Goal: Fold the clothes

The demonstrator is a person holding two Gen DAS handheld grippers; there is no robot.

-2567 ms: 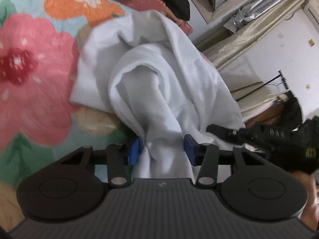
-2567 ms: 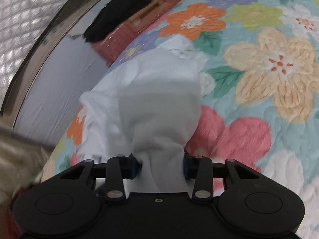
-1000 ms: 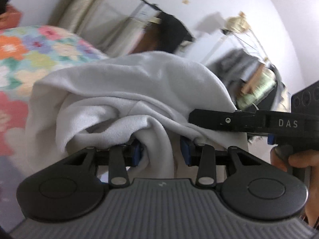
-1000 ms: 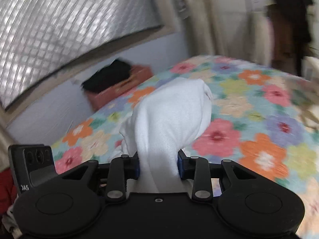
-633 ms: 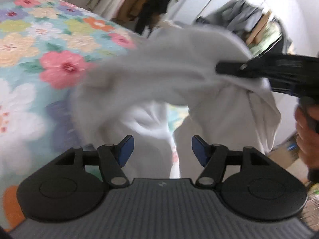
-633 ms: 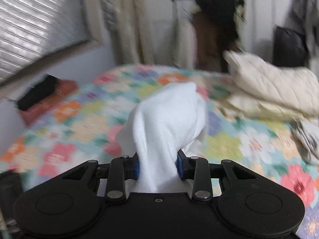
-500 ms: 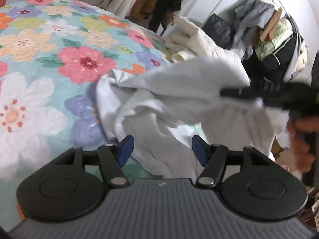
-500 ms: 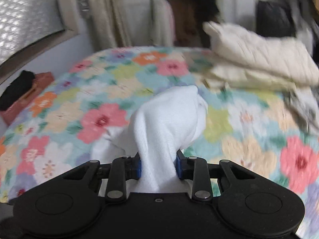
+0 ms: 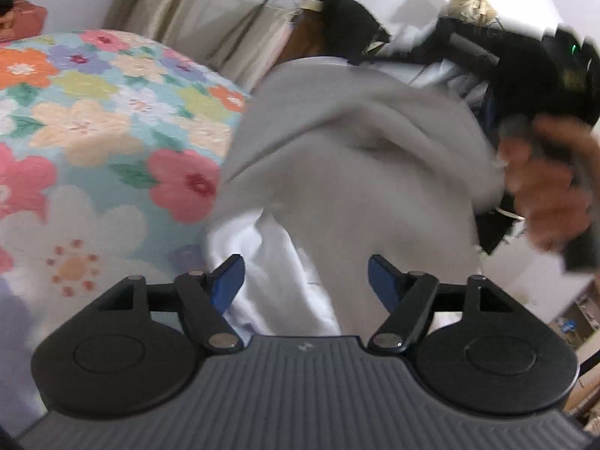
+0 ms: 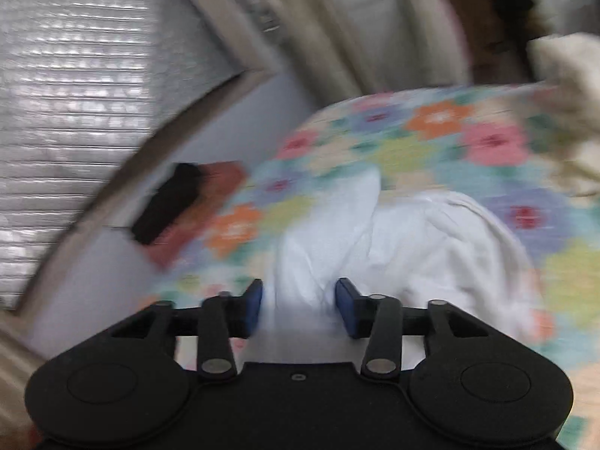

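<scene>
Motion blur smears the white garment [image 10: 393, 240], perhaps a sweatshirt, and the floral bedspread [image 10: 442, 138].

I see one white fleece garment [image 10: 412, 247], soft and crumpled, unfolded. On my right camera it lies bunched in a heap on the floral bedspread [image 10: 431, 138], near side. On my left camera its grey-shadowed bulk [image 9: 356, 172] hangs lifted at right, blurred.

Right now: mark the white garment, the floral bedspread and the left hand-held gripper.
white garment [image 9: 348, 172]: left wrist view, on its grey shaded middle.
floral bedspread [image 9: 93, 138]: left wrist view, on a cream flower.
left hand-held gripper [image 9: 305, 281]: left wrist view, midway between its blue fingertips.
</scene>
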